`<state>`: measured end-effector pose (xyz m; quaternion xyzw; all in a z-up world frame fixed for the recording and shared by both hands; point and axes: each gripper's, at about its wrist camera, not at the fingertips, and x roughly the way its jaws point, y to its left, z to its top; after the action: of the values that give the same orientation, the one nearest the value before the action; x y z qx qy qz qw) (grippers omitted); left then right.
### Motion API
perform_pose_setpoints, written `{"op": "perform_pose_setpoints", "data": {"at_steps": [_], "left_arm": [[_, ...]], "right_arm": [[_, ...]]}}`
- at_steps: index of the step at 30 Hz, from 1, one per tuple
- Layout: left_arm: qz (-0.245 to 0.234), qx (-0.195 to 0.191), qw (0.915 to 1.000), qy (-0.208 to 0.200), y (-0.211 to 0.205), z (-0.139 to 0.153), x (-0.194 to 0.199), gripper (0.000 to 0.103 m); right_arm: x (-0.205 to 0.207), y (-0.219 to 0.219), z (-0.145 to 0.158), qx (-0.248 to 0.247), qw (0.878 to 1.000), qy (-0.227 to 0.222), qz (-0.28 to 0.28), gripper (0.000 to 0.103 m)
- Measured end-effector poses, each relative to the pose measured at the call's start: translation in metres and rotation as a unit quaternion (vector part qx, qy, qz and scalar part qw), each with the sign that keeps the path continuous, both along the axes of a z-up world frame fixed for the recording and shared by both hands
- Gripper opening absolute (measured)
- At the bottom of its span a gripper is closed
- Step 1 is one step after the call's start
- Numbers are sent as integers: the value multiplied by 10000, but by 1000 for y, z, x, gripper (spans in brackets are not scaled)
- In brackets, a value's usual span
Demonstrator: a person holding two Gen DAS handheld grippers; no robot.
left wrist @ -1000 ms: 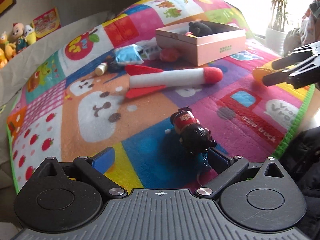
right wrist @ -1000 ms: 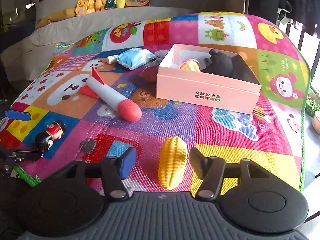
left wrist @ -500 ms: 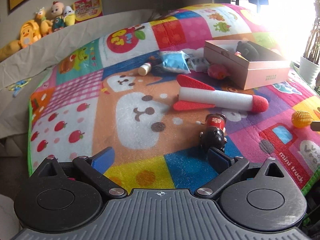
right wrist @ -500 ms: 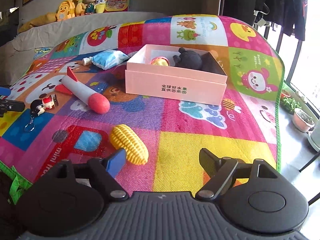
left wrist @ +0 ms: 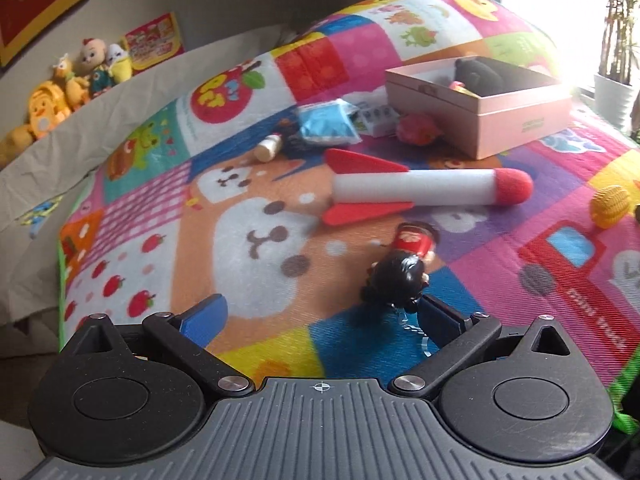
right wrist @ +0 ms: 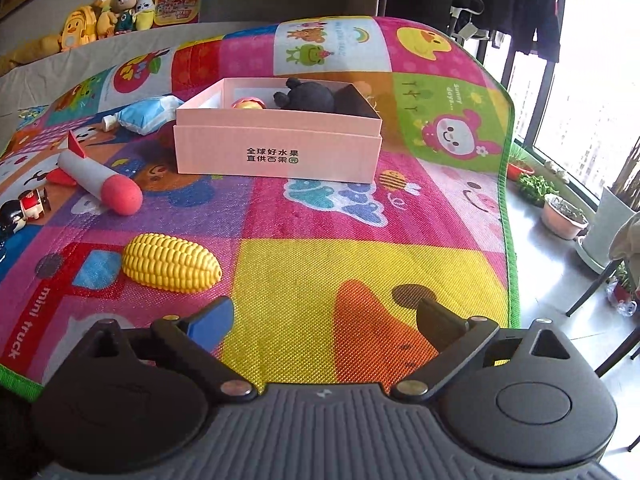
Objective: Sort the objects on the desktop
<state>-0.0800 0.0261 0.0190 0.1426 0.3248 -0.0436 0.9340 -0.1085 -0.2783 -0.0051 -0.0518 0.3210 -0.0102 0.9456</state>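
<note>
Woven and bright, the patchwork play mat (right wrist: 360,264) carries everything. My right hand-held gripper (right wrist: 324,320) is opening wide with nothing between its fingers; the ribbed yellow plastic corn (right wrist: 171,263) lies on the mat just ahead to its left. My left hand-held gripper (left wrist: 320,314) stands open, and the glossy black-haired doll (left wrist: 400,268) lies near its right finger. Beyond are the foam rocket (left wrist: 420,190) and the pink cardboard box (right wrist: 278,152).
</note>
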Motion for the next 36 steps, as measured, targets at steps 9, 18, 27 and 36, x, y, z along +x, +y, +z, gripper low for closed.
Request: {"op": "perform_pose_setpoints", "data": {"at_steps": [9,18,27,36], "left_arm": [[-296,-1075,9934,271,28,8,-11,103],[-533,-1787,9799,714,-25,-6,26,103],[-1153,-1547,9795,583,-65,-14,46,103],[-577,-1170,9904,468,-47,-9,40,103]], "right_arm": [[-1,-12,-8,477,9988,-82,-97,103],[-5,-11,-10,498,9985,-208,-121,103],[-14,-3,-13,507,9978,-397,-126,103],[6,13,10,1127,9898,218,845,103]]}}
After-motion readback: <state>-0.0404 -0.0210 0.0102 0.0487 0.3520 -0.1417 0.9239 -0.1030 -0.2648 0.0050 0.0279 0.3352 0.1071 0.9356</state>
